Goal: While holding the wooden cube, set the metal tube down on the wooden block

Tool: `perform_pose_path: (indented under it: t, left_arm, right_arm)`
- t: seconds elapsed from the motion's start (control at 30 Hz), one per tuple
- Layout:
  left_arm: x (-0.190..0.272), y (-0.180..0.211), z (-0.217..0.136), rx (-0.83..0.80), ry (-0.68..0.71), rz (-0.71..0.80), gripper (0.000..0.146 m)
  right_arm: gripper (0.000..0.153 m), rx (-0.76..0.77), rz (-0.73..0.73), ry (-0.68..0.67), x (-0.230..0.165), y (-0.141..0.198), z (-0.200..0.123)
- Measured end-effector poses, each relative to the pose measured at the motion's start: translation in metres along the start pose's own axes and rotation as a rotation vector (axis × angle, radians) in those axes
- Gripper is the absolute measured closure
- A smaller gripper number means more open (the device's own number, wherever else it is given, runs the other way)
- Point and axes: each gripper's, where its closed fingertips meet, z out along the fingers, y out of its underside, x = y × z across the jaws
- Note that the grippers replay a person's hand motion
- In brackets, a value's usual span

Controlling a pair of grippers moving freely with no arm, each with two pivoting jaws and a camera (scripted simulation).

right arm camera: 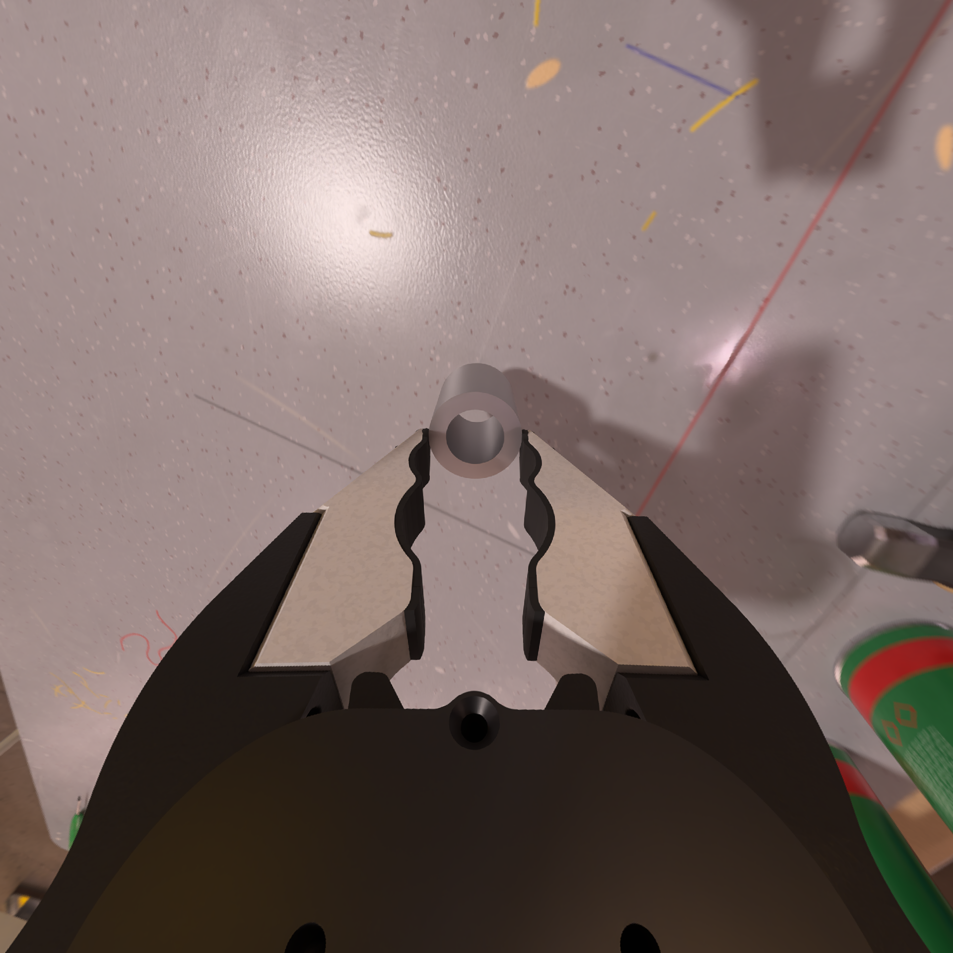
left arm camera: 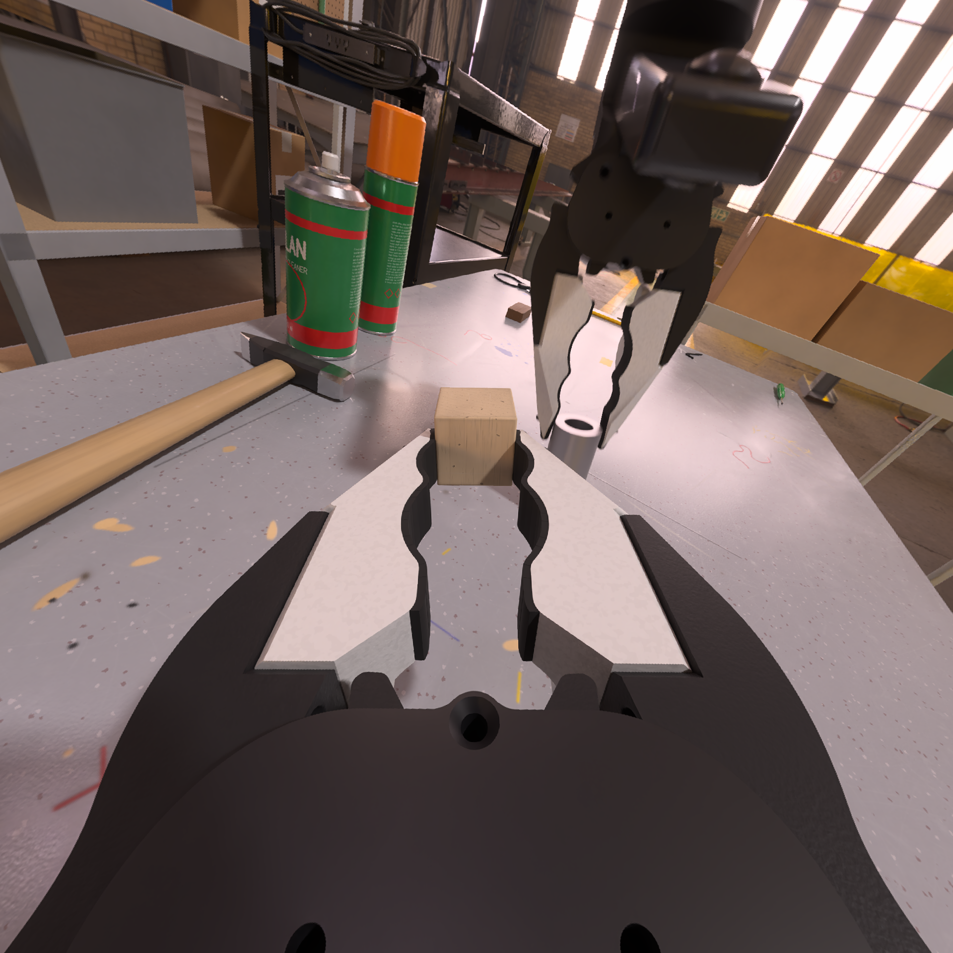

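Cube (left arm camera: 474,437) first: my left tongs (left arm camera: 474,454) are clenching the wooden cube at the very fingertips, carrying it clear above the grey speckled table (left arm camera: 206,593), which I take to be the standing condition of the job while the other side works. Just beside it on the right, my right tongs (left arm camera: 575,430) are pointing straight down and gripping the metal tube (left arm camera: 570,446) upright by its top rim; the right wrist view is looking down the bore of the tube (right arm camera: 475,436), pinched between the two tips of those same tongs (right arm camera: 474,438), with only bare table (right arm camera: 258,258) below it, so I judge it is hanging in the air and not yet over its target. Holding it upright should let it land flat on its end. Farther off to the left, a hammer (left arm camera: 154,428) is lying on the table with two green spray cans (left arm camera: 322,268) standing behind its head. Well beyond the tube, near the table's far edge, a small dark brown block (left arm camera: 518,311) is sitting alone; I am taking it for the wooden block, so the tube needs carrying that way.
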Motion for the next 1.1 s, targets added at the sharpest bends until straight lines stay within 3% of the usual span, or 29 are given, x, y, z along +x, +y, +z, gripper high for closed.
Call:
perform_pose_path:
  t: [0.13,0.27,0.47,0.63,0.8,0.93,1.1]
  left_arm:
    - [0.002,0.001,0.002,-0.003,0.001,0.006,0.118]
    - [0.005,0.005,0.007,-0.021,0.009,0.012,0.118]
    - [0.014,0.01,0.018,-0.057,0.034,0.034,0.118]
    - [0.016,0.012,0.021,-0.072,0.029,0.045,0.118]
    - [0.014,0.013,0.021,-0.085,0.009,0.061,0.118]
    - [0.009,0.015,0.021,-0.087,-0.015,0.065,0.118]
    - [0.002,0.022,0.029,-0.098,-0.034,0.043,0.118]
  right_arm:
    - [0.118,0.022,-0.021,0.076,0.0,0.019,-0.041]
    - [0.118,0.033,0.042,0.17,-0.004,0.064,-0.105]
    - [0.118,-0.011,0.186,0.33,-0.011,0.172,-0.201]
    - [0.118,-0.059,0.299,0.406,-0.014,0.272,-0.245]
    - [0.118,-0.093,0.343,0.38,-0.019,0.357,-0.24]
    - [0.118,-0.108,0.294,0.334,-0.02,0.406,-0.206]
    - [0.118,-0.116,0.227,0.269,-0.013,0.443,-0.155]
